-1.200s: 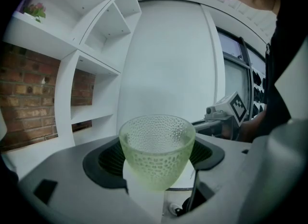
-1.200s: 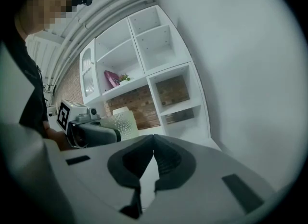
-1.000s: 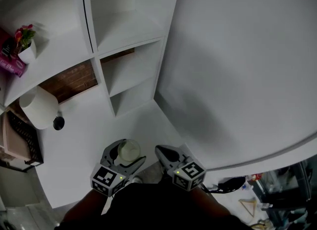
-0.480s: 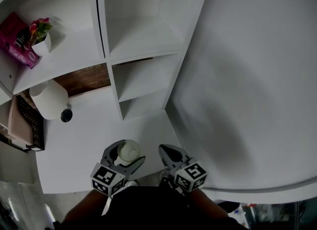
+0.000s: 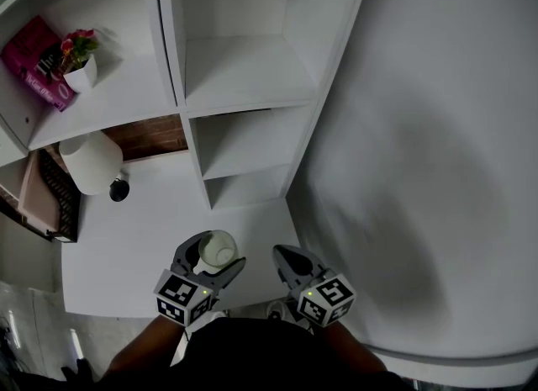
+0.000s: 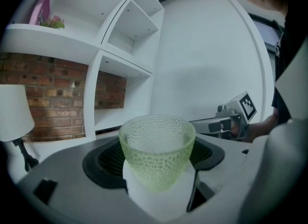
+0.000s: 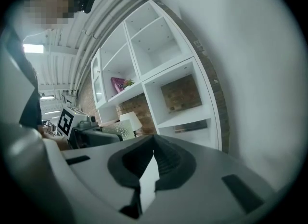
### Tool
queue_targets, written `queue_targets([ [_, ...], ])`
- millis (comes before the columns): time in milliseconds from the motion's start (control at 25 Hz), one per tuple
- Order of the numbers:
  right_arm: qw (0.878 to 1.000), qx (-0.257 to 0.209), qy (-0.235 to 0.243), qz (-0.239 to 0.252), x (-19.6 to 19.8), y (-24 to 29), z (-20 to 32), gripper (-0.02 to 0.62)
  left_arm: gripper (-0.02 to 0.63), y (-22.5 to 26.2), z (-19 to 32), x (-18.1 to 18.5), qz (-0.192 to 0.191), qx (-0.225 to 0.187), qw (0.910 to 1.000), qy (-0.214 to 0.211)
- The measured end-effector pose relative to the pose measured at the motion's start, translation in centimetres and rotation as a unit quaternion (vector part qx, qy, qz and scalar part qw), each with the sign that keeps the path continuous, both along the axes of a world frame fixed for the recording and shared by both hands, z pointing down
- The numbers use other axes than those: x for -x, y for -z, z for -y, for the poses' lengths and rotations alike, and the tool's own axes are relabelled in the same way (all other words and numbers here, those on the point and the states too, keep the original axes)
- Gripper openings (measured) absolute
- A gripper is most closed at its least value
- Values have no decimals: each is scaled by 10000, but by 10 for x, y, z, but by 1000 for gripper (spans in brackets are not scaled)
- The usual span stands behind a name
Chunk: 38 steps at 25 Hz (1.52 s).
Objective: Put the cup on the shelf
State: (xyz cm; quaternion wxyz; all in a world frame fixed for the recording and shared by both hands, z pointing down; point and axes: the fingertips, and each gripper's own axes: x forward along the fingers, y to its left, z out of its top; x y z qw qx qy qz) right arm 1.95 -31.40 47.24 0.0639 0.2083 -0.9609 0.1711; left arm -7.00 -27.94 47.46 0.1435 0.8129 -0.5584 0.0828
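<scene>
Pale green and dimpled all over, the cup (image 6: 156, 148) sits upright in my left tool (image 5: 220, 250). The jaws are closed on its lower half from either side, and its open mouth faces up. From the head view I look straight down into it, a light round rim between the two dark jaws.

My right tool (image 5: 280, 255) hangs just beside the left one, at about the same height. Its jaws are pressed together with nothing between them. In the left gripper view its marker cube (image 6: 244, 106) shows off to the right.

Both tools are over the near part of the white table (image 5: 143, 238). The cup is in the air here, well short of the shelf (image 5: 244, 87) and not in any of its compartments.

The shelf is a white unit standing at the far side of the table. It has a small low compartment, a wider one above that, and a tall open one higher up. A brick wall (image 5: 155, 135) shows behind the gap to the left of the lower compartments.

A lamp (image 5: 91, 162) with a white shade and a small black foot stands on the table to the left. On the long shelf board above it a white flowerpot (image 5: 81, 76) holds pink and red flowers, with a pink box (image 5: 35, 61) just beside it.

A smooth white wall (image 5: 437, 129) fills the whole right side.
</scene>
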Motion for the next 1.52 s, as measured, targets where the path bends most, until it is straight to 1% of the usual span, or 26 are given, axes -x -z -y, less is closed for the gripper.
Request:
queue_targets([
  [160,9999,-40,157,17,-3,0,12,5,385,3,18,1,105,-138,9997,200],
  [400,9995,-42,328,20,-10,-1,23,5,385,-7,45,7,224,-45,9988,426],
  [720,9996,-32,282,87,-16,5,39,5,385,18,99,16,495,-290,9973,457],
  [920,9996,-74,236,148,-17,9,49,5,385,26,133,20,695,-353,9960,440],
  [1040,9996,-57,216,145,-18,9,53,5,385,30,156,26,670,-380,9956,539],
  [1240,9997,-11,203,119,-18,5,58,5,385,29,198,40,464,-320,9950,830],
  [1360,9997,12,206,101,-20,4,66,5,385,29,222,46,503,-261,9941,930],
  [1520,9999,66,133,74,-25,0,65,5,385,25,246,53,631,-192,9932,955],
])
